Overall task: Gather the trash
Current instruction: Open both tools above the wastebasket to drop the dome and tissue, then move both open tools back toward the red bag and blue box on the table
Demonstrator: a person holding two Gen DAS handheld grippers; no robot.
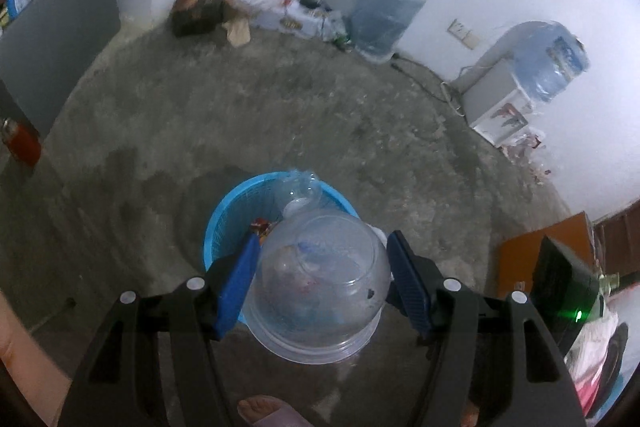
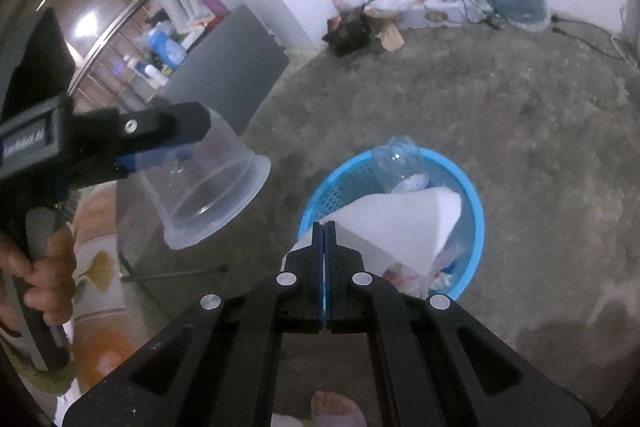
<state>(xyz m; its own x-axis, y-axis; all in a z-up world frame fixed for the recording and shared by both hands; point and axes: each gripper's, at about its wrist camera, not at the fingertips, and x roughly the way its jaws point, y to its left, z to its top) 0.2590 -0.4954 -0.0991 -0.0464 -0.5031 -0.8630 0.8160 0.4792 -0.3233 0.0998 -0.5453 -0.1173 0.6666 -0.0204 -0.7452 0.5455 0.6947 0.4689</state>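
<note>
Cup (image 1: 320, 283) is held by the left fingers (image 1: 236, 283), tissue (image 2: 404, 223) by the right fingers (image 2: 325, 239) — both above the basket (image 2: 474, 211).

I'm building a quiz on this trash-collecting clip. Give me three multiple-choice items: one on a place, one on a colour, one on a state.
1. Where does the white paper hang?
A. over the basket
B. on a table
C. beside the water jug

2. What colour is the basket?
A. red
B. blue
C. green

3. How is the clear plastic cup held?
A. lying on the floor
B. inside the basket
C. between the left gripper fingers

Answers:
1 A, the right gripper pinches it above the rim.
2 B, its mesh wall is blue.
3 C, pads flank it.
</note>
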